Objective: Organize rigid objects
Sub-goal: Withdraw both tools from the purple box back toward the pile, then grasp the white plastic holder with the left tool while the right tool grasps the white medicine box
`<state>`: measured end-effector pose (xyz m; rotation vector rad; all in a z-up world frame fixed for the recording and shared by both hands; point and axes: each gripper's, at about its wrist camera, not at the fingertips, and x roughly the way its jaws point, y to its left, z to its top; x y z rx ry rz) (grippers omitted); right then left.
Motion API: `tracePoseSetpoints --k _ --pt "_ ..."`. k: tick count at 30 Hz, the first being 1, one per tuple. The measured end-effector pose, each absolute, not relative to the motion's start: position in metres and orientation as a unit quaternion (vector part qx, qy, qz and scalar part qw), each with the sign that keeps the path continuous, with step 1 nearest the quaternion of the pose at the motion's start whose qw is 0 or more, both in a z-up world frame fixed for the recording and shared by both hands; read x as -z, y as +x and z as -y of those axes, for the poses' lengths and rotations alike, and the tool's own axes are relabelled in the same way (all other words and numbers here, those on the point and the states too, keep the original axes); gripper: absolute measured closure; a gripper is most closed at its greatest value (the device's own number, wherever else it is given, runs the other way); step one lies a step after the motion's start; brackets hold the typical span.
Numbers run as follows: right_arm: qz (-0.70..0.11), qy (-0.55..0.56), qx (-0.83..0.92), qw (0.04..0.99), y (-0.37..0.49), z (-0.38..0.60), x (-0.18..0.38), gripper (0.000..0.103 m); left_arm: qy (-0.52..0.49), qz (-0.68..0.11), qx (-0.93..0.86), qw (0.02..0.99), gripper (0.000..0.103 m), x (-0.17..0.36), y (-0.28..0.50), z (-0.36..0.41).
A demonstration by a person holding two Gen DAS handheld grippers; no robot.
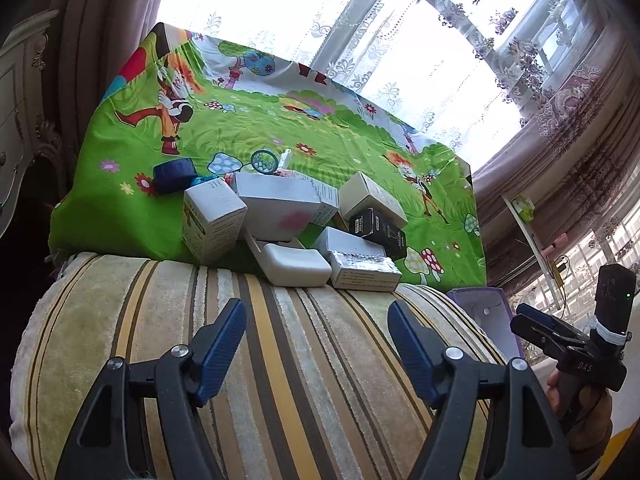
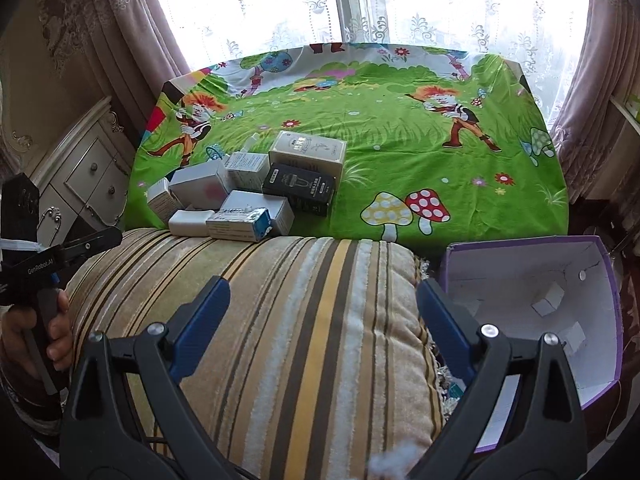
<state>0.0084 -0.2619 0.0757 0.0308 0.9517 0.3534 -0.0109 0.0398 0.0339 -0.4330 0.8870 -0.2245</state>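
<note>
Both claws hung empty over the striped cushion (image 2: 280, 320), neither touching anything. The left claw (image 1: 316, 344) stood partly open with nothing between its blue pads; the right claw (image 2: 324, 320) gaped wider, also bare.

The boxes (image 2: 248, 192) lay in a loose heap on the green cartoon cloth (image 2: 400, 152) covering the table, just past the cushion's far edge. In the pile were a black box (image 2: 298, 188), a cream box (image 2: 308, 152) behind it, a flat white case (image 2: 191, 222) at the front, and a printed carton (image 2: 238, 224) touching that case. Several leaned on one another, so the heap looked unsteady.

A purple bin (image 2: 608, 280) with a white inside sat to the right of the cushion, well apart from the heap. A few small white cubes showed on its floor; whether they were loose or fixed could not be told.

The step in hand seemed to be the approach, before any pick. The next move would call for reaching over the cushion to a front item, probably the carton or the white case, closing on its short sides, and lifting without tipping its neighbours. The bin looked the likely destination.
</note>
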Motion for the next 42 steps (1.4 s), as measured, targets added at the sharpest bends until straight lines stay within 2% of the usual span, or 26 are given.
tracePoseSetpoints --k 14,28,42 --pt "-0.497 -0.031 -0.198 0.844 0.047 0.184 -0.048 0.007 -0.212 -0.43 0.094 0.873 0.029 -0.026 -0.005 -0.062" --pt "-0.538 -0.057 -0.164 0.825 0.079 0.122 -0.02 0.007 -0.259 -0.444 0.094 0.853 0.029 -0.007 -0.002 -0.079" --pt "-0.563 -0.072 -0.127 0.813 0.105 0.102 0.003 0.007 -0.268 -0.439 0.102 0.851 0.029 -0.002 -0.004 -0.081"
